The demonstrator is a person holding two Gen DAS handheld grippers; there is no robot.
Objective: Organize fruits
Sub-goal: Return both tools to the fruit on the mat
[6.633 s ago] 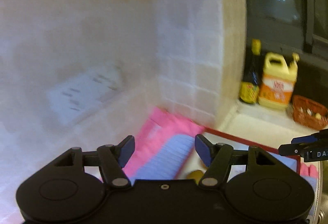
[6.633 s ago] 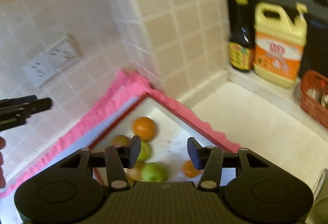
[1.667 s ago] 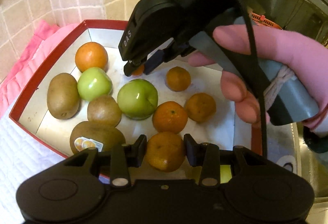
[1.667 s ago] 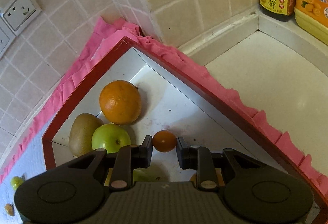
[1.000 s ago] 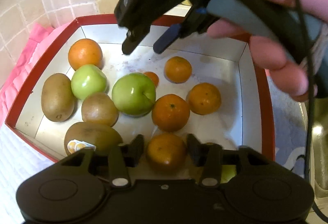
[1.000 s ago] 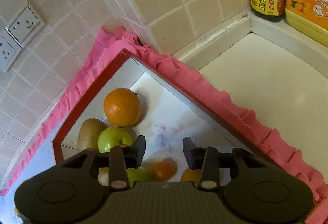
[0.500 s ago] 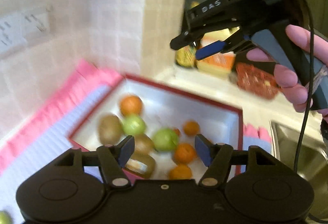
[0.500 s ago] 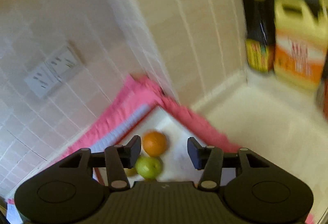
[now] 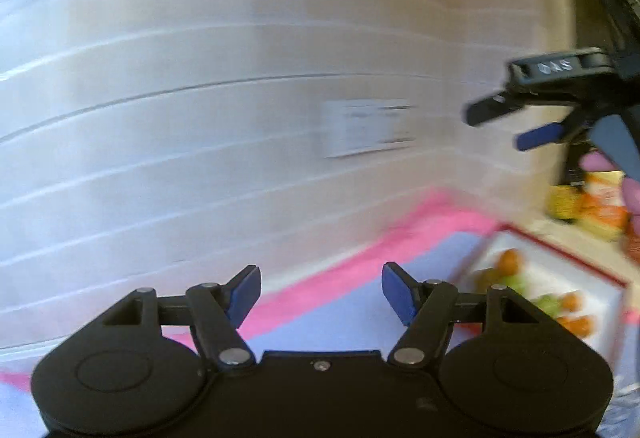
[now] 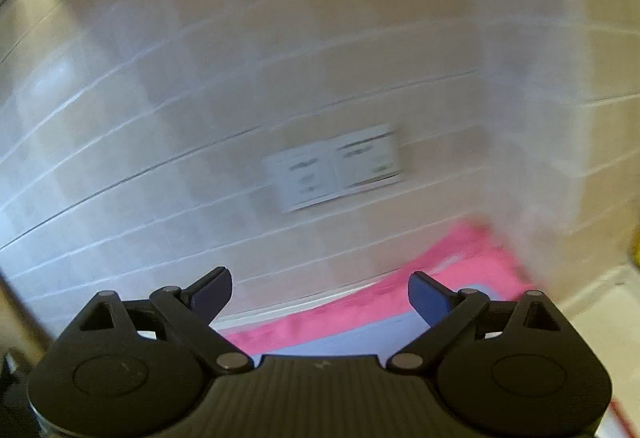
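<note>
Both wrist views toward the same tiled wall (image 9: 200, 117), socket (image 10: 336, 167) shared.

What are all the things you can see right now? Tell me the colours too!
Box: one, red rim, white inside, lower right of the left view.
Fruit: several, orange and green, blurred, inside the box.
Cloth: one, pink edge, along the wall's foot.
Wall sockets: two, white, on the tiled wall.
Bottles: blurred, yellow and orange, beyond the box.
Left hand-held gripper: black, blue pads, open, empty.
Right hand-held gripper: black, open, empty.
</note>
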